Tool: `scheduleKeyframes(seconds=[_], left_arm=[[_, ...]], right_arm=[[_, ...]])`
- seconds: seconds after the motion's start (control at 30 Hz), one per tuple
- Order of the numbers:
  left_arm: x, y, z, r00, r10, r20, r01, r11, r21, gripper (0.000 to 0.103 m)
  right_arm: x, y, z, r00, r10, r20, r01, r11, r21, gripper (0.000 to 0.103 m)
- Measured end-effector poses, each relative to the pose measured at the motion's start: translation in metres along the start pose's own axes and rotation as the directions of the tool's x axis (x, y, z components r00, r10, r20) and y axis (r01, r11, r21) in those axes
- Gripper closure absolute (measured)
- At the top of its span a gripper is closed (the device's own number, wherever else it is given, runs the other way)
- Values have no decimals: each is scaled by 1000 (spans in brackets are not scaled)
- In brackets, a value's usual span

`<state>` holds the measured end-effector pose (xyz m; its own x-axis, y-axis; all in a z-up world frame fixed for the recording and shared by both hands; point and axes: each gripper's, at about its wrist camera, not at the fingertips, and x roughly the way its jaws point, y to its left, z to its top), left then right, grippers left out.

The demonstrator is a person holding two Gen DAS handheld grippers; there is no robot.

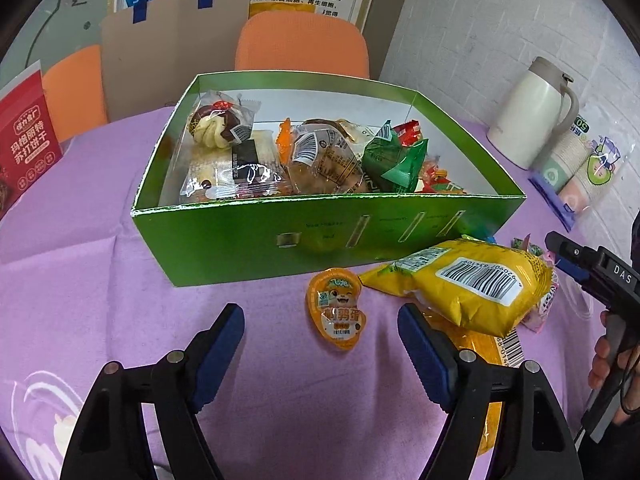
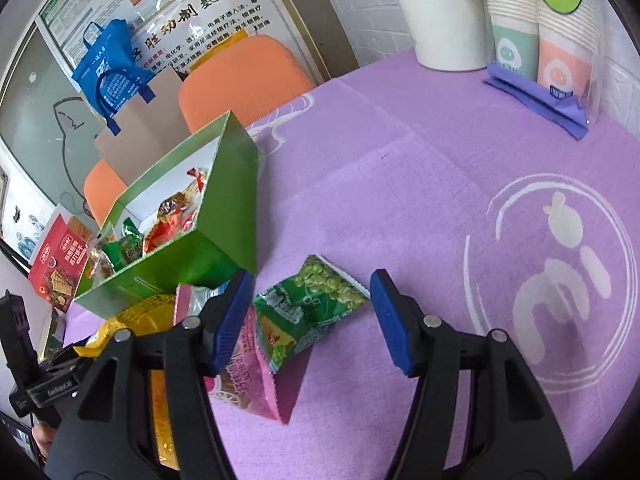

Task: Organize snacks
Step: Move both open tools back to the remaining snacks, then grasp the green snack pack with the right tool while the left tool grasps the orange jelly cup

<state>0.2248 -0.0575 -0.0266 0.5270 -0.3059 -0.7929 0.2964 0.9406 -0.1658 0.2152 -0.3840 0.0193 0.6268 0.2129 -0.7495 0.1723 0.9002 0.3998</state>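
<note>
A green box (image 1: pixel 240 244) holding several wrapped snacks stands on the purple tablecloth; its corner (image 2: pixel 236 208) shows in the right wrist view too. In front of it lie a small orange jelly pack (image 1: pixel 338 312) and a yellow snack bag (image 1: pixel 468 280). My left gripper (image 1: pixel 320 344) hovers open just short of the orange pack, nothing between its pads. My right gripper (image 2: pixel 312 320) is open above a green pea packet (image 2: pixel 312 304) that lies between its fingers, untouched, partly over a pink packet (image 2: pixel 248 380). The right gripper (image 1: pixel 560 256) shows at the left wrist view's right edge, held by a hand.
A white thermos jug (image 1: pixel 528 112) and a pack of paper cups (image 2: pixel 536 40) stand at the table's far right. A red cracker box (image 1: pixel 24 140) is at the left. Orange chairs (image 1: pixel 300 44) and a paper bag (image 1: pixel 168 52) sit behind the table.
</note>
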Motion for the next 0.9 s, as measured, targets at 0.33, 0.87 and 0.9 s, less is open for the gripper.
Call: scheduleKeyframes(seconds=[0.33, 0.87, 0.9], left_arm=[[12, -4, 0, 999, -37, -38, 38, 999, 17, 74], [10, -3, 13, 998, -58, -15, 57, 997, -57, 45], [13, -3, 15, 998, -53, -19, 52, 997, -53, 45]], right_arm=[[2, 12, -21, 996, 26, -90, -35, 994, -100, 47], [7, 0, -3, 999, 10, -33, -8, 999, 43, 47], [10, 2, -4, 999, 7, -38, -6, 1000, 27, 47]])
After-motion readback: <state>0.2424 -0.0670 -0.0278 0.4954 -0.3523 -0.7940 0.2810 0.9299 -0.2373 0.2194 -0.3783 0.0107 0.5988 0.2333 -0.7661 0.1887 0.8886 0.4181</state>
